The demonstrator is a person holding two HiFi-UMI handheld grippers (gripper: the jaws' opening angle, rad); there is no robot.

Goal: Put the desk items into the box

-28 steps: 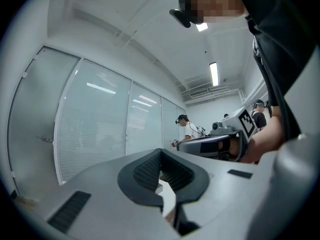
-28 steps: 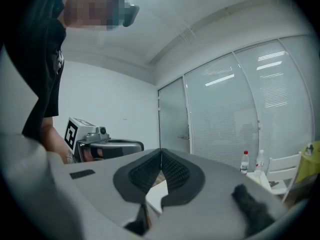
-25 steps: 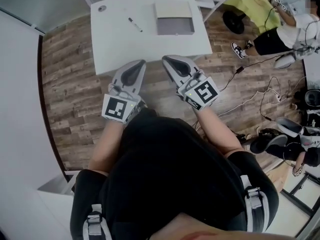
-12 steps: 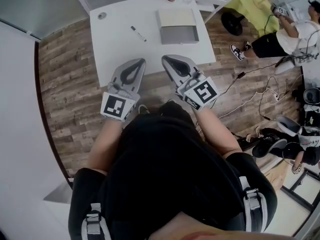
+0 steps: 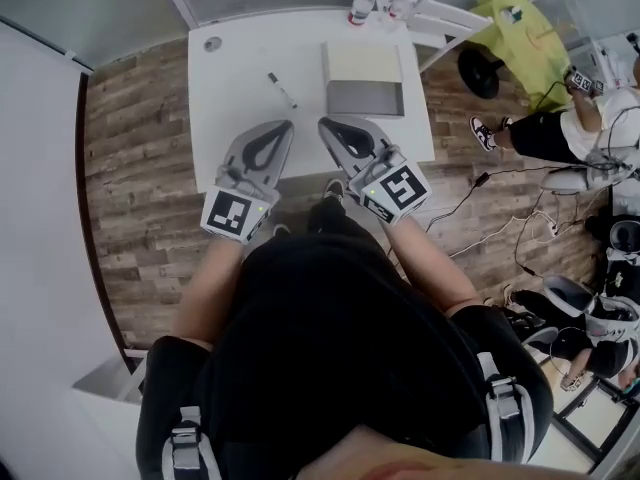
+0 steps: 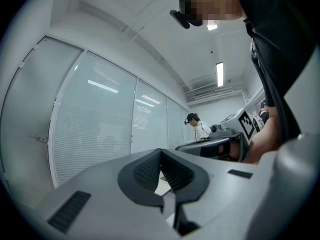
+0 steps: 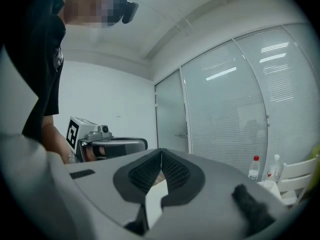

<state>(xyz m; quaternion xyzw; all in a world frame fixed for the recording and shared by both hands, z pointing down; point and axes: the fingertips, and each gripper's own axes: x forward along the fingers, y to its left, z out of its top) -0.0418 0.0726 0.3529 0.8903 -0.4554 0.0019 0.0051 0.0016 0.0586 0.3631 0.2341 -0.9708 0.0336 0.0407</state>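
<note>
A white desk (image 5: 240, 98) stands ahead of me in the head view. On it lie a black-and-white marker pen (image 5: 282, 89), an open grey box (image 5: 365, 96) with its pale lid (image 5: 362, 62) folded back, and a small round disc (image 5: 211, 44). My left gripper (image 5: 280, 125) and right gripper (image 5: 327, 124) hang side by side over the desk's near edge, both shut with nothing in them. In the left gripper view my left gripper (image 6: 160, 151) has its pads together. My right gripper (image 7: 161, 151) looks the same in the right gripper view.
A red-capped bottle (image 5: 361, 5) stands at the desk's far edge next to a white chair (image 5: 440, 18). A yellow-green cover (image 5: 520, 23) and a seated person (image 5: 580, 118) are at the right. Cables (image 5: 500, 208) trail over the wood floor. Glass partitions (image 6: 100, 129) line the room.
The desk has slid down and to the right in the head view as I come closer. Both grippers stay shut and held together in front of my body.
</note>
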